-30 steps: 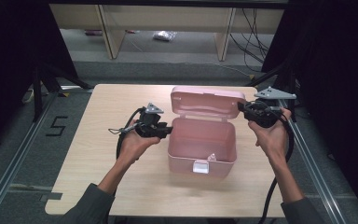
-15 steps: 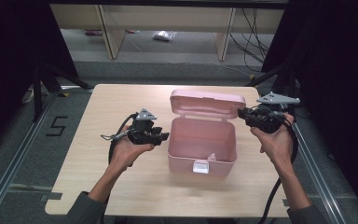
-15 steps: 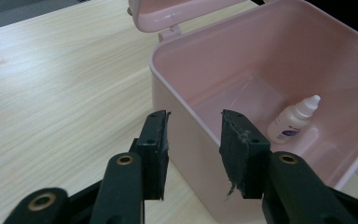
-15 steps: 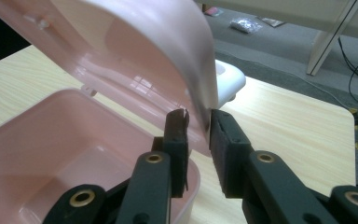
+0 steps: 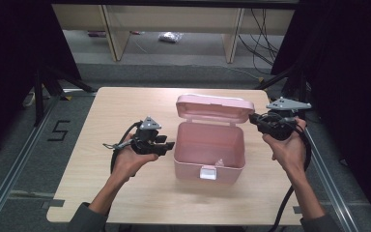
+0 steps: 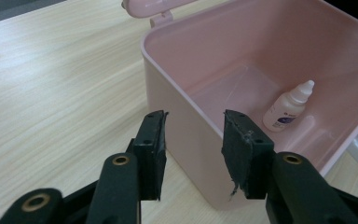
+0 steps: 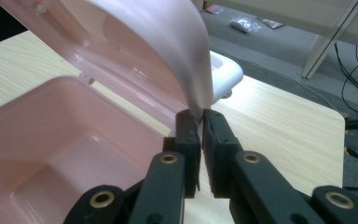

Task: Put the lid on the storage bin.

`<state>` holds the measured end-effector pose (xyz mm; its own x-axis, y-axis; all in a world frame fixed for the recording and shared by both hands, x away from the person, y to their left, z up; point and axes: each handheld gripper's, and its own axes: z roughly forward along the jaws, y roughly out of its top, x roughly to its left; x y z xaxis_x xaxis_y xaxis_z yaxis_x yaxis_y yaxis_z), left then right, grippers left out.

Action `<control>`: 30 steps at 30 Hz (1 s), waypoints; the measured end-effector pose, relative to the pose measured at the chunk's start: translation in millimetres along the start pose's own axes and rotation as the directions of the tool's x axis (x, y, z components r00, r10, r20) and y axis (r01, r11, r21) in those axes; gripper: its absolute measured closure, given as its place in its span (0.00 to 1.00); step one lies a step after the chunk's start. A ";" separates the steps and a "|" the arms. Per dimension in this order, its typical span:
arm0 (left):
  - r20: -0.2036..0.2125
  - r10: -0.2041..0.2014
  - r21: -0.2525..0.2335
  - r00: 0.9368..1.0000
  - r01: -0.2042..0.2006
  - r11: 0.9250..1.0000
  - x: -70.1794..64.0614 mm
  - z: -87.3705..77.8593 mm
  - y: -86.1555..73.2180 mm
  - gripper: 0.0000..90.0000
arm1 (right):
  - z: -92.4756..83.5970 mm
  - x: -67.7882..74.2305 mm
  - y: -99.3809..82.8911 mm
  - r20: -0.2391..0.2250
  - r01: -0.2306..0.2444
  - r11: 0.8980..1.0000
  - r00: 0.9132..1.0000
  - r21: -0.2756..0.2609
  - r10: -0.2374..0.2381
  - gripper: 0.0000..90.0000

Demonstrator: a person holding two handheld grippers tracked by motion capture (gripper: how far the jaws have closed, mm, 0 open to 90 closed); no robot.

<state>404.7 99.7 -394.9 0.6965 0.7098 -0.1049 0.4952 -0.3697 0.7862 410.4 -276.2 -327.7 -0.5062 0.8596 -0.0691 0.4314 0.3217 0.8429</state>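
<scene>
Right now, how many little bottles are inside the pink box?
1. A small white dropper bottle lies on the floor of the open pink box, toward its latch side. Nothing else shows inside, though the near wall hides part of the floor.

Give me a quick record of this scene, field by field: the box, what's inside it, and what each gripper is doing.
box: pink box in the middle of the wooden table
lid: pink lid open, raised at the back
contents: small white dropper bottle lying on the box floor
left gripper: jaws have just been opening; they stand apart on either side of the box's near wall, not pressing it
right gripper: jaws have just been closing; clamped on the lid's edge
latch: white, at the box front
</scene>
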 end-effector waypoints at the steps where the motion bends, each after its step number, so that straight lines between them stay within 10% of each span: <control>1: 0.003 -0.001 0.001 1.000 0.001 1.000 -0.1 -0.3 -0.6 0.66 | -0.4 0.4 -0.3 0.008 0.008 1.000 1.000 -0.002 -0.008 0.95; 30: 0.042 0.025 0.023 0.999 -0.026 0.999 -9.5 -20.9 -29.0 0.62 | -10.4 8.6 -35.6 -0.095 -0.086 0.996 0.992 -0.008 0.085 0.94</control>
<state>372.9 116.1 -404.0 0.7301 0.6743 -0.1107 0.4885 -0.4018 0.7746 383.0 -284.4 -352.8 -0.5367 0.8421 0.0541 0.4674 0.2433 0.8499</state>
